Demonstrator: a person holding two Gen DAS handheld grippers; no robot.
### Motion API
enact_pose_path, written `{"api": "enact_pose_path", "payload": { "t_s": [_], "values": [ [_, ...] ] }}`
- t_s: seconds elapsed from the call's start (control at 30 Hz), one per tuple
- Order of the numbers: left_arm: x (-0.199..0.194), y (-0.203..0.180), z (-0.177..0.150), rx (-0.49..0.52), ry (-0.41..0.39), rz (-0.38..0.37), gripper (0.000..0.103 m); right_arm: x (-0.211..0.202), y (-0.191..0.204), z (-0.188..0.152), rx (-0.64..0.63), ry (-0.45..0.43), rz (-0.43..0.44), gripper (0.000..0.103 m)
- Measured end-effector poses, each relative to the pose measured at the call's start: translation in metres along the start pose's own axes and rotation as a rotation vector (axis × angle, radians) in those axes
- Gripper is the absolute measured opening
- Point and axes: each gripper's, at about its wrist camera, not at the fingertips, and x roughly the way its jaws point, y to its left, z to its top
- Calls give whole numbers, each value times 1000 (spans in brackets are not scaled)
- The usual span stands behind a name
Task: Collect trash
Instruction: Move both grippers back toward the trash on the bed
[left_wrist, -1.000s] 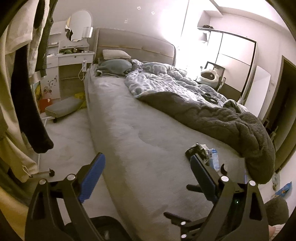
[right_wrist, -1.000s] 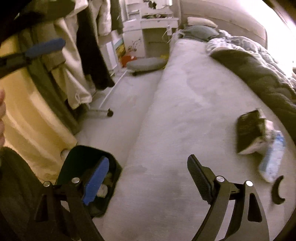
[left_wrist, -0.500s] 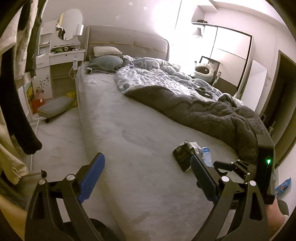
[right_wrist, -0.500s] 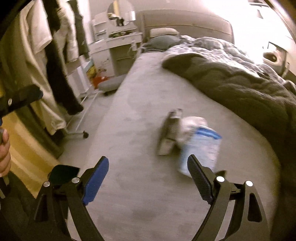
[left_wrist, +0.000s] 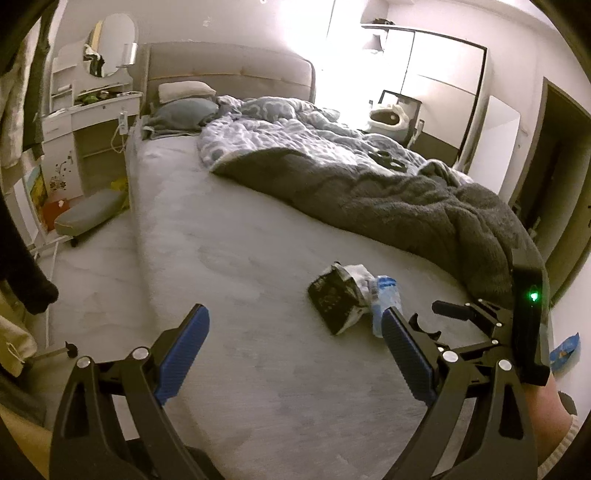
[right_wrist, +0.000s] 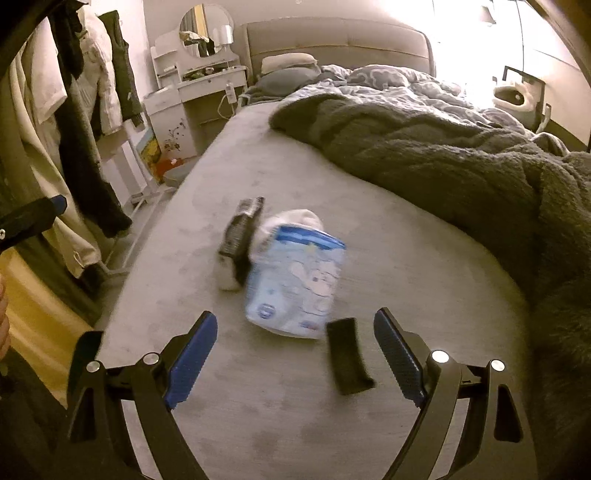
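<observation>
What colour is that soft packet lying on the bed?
Light blue and white packet, clearest in the right wrist view.

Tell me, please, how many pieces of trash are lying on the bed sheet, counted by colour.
Light blue and white: 1, the blue packet
Black: 2, the black wrapper and the curved black piece
White: 1, the crumpled white piece behind the packet
Total: 4 on the bed

In the right wrist view, at frame centre on the bed (right_wrist: 280, 417), a wrapper (right_wrist: 242, 243) lies left of and touching a packet (right_wrist: 295, 280), a curved piece (right_wrist: 347, 356) just below-right, blanket (right_wrist: 443, 155) upper right, dresser (right_wrist: 195, 96) upper left.
</observation>
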Motion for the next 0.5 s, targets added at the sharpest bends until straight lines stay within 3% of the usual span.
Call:
{"api": "enact_pose_path", "payload": {
  "t_s": [0.17, 0.5],
  "values": [
    [14, -14, -2, 20, 21, -10, 96, 7, -11, -7, -14, 28, -12, 73],
    [37, -38, -3, 41, 60, -38, 96, 18, -37, -18, 7, 65, 10, 58]
  ]
}}
